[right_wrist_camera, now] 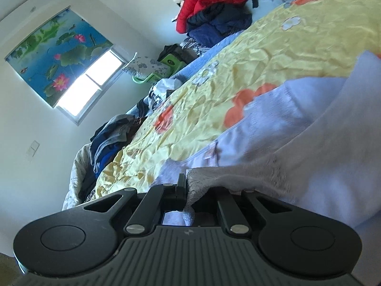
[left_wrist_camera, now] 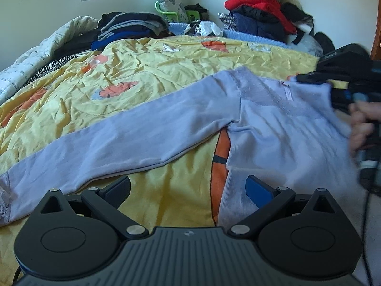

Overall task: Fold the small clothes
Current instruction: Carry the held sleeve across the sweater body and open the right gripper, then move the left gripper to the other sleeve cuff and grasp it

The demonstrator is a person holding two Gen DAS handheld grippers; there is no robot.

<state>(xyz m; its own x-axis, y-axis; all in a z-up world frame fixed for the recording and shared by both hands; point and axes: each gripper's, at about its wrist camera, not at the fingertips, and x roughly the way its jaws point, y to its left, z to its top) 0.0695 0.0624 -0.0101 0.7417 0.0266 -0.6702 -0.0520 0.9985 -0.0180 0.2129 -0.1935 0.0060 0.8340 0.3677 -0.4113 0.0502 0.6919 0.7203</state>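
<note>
A: Where is the garment?

B: I see the lavender long-sleeved top (left_wrist_camera: 262, 124) spread on the yellow bedspread (left_wrist_camera: 147, 66), one sleeve stretched out toward the left of the left wrist view.

A: Fingers?

B: My left gripper (left_wrist_camera: 188, 188) stands spread above the hem, pinching nothing. My right gripper (right_wrist_camera: 184, 190) is pressed together on the top's fleecy edge, lifting it; a hand (left_wrist_camera: 362, 128) holds that tool.

A: Surroundings?

B: Clothes pile (left_wrist_camera: 262, 12) by the far wall.

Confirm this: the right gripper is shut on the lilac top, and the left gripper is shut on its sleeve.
Wrong on the left gripper: the left wrist view shows it open, holding nothing. The right gripper is shut on the lilac top, as stated.
</note>
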